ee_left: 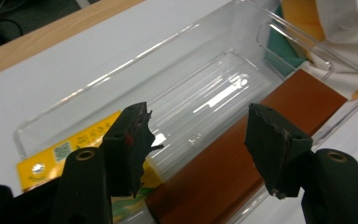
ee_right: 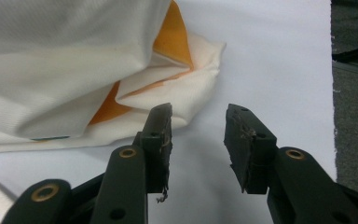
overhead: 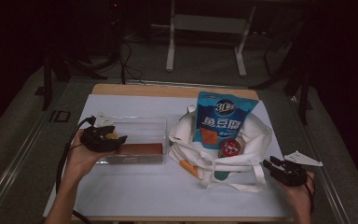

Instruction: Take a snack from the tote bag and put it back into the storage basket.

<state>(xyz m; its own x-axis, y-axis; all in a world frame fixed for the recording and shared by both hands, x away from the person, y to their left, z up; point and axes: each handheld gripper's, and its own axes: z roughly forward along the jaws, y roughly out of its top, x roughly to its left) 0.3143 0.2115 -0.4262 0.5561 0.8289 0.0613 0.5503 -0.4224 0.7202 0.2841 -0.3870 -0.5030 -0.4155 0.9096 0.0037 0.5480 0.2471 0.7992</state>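
Left tongs (ee_left: 198, 144): spread, empty, over the clear tray (ee_left: 51, 112), which holds a brown bar (ee_left: 242, 154) and yellow packet (ee_left: 74, 144).
Right tongs (ee_right: 198, 140): spread, empty, beside the tote (ee_right: 51, 70), likely poised for its fabric.

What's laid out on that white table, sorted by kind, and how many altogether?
Cloth tote bag: 1
Clear plastic tray: 1
Blue snack packet: 1
Round red tin: 1
Brown bar: 1
Yellow packet: 1
Total: 6

Blue snack bag (overhead: 221, 120) and red tin (overhead: 230, 147) inside bag
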